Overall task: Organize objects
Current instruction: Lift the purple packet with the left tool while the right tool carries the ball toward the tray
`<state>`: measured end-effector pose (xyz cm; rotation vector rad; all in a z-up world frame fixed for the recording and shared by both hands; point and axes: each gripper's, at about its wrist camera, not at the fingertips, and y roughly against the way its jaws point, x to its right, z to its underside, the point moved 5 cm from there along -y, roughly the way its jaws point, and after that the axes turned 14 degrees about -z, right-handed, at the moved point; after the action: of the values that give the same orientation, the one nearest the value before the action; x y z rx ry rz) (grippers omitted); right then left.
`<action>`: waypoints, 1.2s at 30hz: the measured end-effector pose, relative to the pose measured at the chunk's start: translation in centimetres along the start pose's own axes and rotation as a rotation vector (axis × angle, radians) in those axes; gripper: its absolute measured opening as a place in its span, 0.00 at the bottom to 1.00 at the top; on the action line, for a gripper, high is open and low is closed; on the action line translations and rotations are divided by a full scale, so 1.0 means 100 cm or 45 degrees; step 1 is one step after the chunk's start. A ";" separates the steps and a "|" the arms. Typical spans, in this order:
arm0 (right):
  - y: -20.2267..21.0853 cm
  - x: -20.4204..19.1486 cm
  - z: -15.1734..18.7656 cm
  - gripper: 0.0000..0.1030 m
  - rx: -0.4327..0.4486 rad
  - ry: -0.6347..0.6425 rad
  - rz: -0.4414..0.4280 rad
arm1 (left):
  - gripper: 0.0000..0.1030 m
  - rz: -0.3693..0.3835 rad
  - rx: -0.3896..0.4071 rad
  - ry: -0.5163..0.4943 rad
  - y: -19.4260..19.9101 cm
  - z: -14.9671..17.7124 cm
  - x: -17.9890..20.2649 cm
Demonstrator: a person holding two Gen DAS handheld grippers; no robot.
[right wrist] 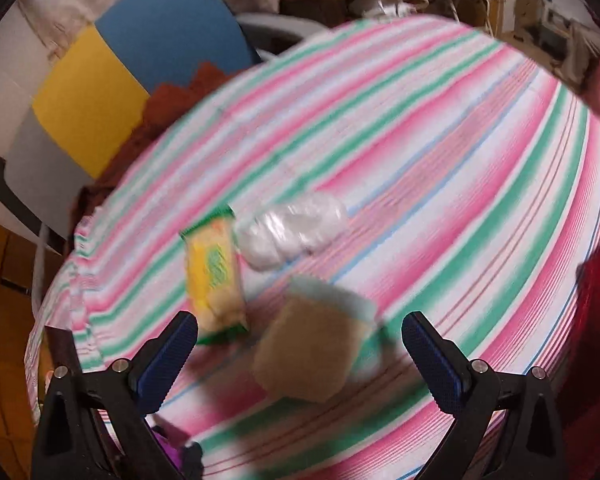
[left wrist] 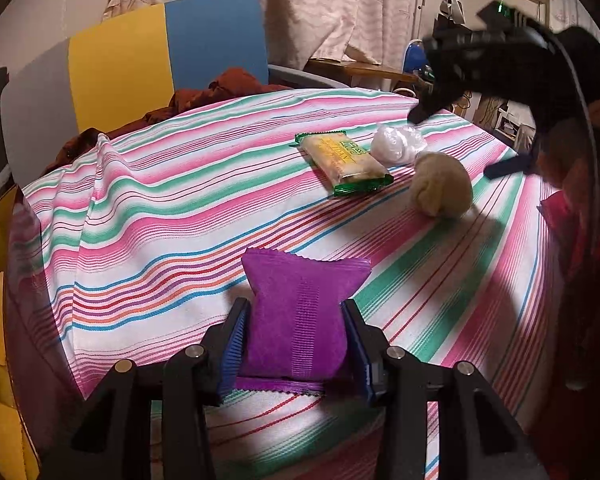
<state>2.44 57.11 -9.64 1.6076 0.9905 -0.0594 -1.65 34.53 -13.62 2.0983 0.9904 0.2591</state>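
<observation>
A table covered by a striped cloth (left wrist: 188, 216) in pink, green and white carries four things. A purple packet (left wrist: 300, 312) lies near the front edge. Farther back, close together, lie a green-ended snack bar (left wrist: 344, 158), a clear plastic bag (left wrist: 396, 144) and a beige sponge (left wrist: 444, 188).

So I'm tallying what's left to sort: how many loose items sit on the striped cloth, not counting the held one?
3: green-yellow snack packet, white plastic bundle beside it, tan sponge nearest the right gripper.
</observation>
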 end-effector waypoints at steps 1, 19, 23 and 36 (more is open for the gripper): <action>-0.003 0.002 0.000 1.00 -0.009 -0.007 0.011 | 0.45 0.003 0.000 0.002 -0.001 -0.001 0.000; 0.032 0.007 -0.013 0.54 0.209 0.054 0.038 | 0.45 -0.023 0.011 -0.020 -0.001 -0.001 0.004; 0.037 0.004 -0.019 0.54 0.231 0.071 -0.070 | 0.44 -0.028 0.003 -0.023 -0.001 -0.002 0.004; 0.020 -0.068 0.004 0.54 0.129 0.375 -0.329 | 0.40 0.026 0.053 0.066 0.064 -0.017 -0.017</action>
<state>-0.47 53.10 -4.55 1.6004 1.4411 -0.0507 0.02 31.80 -7.62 2.1498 1.0135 0.3074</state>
